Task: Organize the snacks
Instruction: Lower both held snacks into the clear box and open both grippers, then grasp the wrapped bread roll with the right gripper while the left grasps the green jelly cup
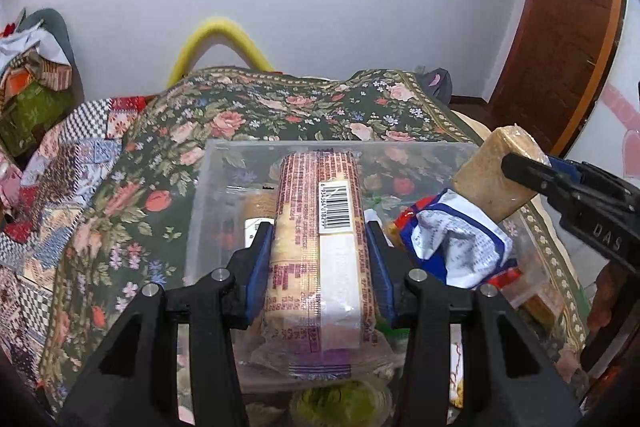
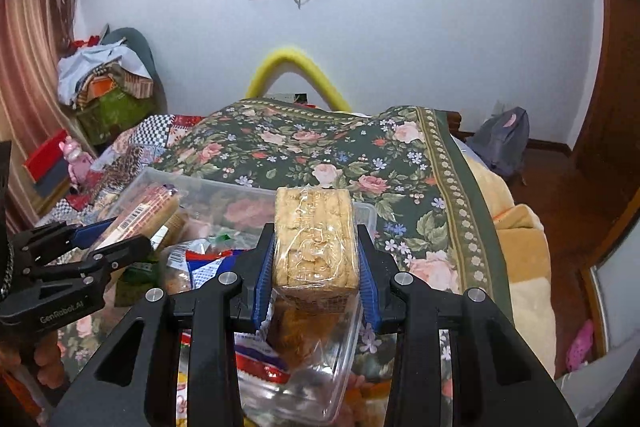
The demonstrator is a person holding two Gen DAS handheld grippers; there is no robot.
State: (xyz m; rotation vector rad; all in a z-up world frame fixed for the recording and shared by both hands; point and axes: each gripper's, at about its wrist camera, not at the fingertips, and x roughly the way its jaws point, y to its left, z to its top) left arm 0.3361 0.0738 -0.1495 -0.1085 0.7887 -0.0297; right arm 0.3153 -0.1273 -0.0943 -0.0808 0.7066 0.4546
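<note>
A bed under a floral cover is shown bearing a clear plastic bin, into which the snacks are being gathered. Several packets, among them 1 crumpled blue-and-white bag, are already lodged inside. 2 items are not yet stowed: a long biscuit sleeve is clenched by the left hand-held gripper above the bin's middle, and a clear-wrapped cracker block is clenched by the right hand-held gripper over the bin's right rim. The task is judged partly done; both releases remain.
</note>
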